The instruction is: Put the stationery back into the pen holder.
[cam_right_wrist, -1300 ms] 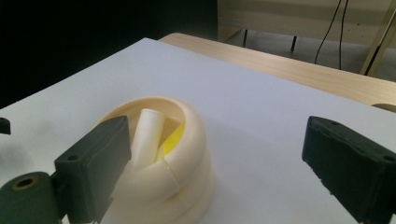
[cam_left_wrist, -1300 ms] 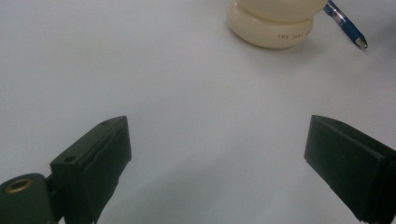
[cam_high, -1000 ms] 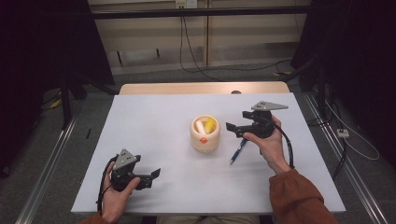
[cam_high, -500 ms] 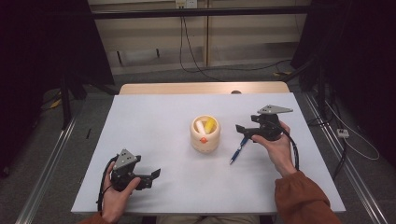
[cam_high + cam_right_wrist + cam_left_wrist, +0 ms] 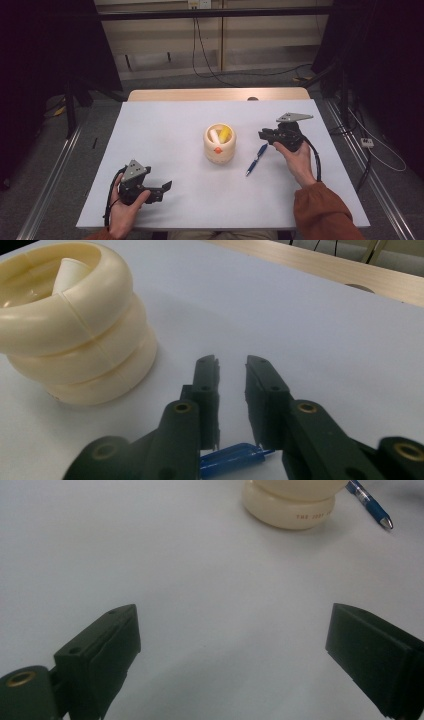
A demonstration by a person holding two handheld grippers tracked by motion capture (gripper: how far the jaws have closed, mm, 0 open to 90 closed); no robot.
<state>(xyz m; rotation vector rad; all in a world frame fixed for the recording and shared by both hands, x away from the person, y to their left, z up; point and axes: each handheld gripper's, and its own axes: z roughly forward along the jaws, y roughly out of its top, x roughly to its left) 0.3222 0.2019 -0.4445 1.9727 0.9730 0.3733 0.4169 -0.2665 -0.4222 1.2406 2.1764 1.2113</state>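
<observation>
At the near left of the white table (image 5: 165,125), the left gripper (image 5: 162,189) is held idle with its jaws wide apart and nothing between them. Centrally, the cream holder (image 5: 220,144) is left standing to receive the blue pen (image 5: 256,159). At the right, the right gripper (image 5: 231,405) has just been narrowed over the pen's end, apparently without pinching it yet.

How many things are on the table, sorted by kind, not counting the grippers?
Holder: 1
Pen: 1
Things standing in the holder, one white, one yellow: 2
Total: 4
</observation>
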